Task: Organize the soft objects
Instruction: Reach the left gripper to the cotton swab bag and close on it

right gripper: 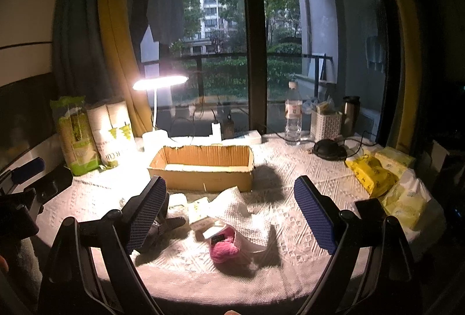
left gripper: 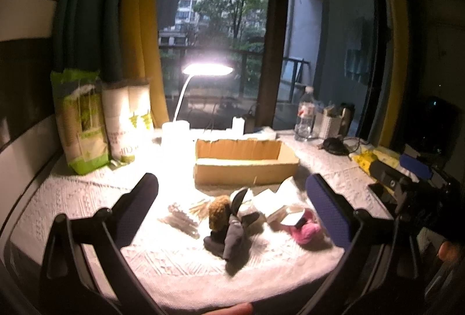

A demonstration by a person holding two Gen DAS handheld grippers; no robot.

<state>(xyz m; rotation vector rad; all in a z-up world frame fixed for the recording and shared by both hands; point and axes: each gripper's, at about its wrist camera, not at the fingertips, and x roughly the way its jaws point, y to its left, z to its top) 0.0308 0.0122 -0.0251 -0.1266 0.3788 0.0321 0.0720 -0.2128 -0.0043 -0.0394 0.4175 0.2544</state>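
A white tablecloth (right gripper: 293, 175) embossed with a geometric relief is glowing under the white desk lamp (right gripper: 159, 82). A brown cardboard box (right gripper: 203, 169) is sitting tan against it, a pink plush (right gripper: 223, 246) is showing bright, and a brown curly-haired doll (left gripper: 219, 210) is wearing grey. Dark blue textured pads are lining the black right gripper (right gripper: 229, 207). Yellow packets (right gripper: 372, 172) and mustard curtains (right gripper: 113, 24) are framing the scene.

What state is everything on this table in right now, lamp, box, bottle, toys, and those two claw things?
Lamp: lit.
Box: open-topped, looks empty.
Bottle: upright, capped.
Pink toy: lying on the cloth.
Brown toy: lying, untouched.
Left gripper: fingers open, empty.
Right gripper: fingers open, empty.
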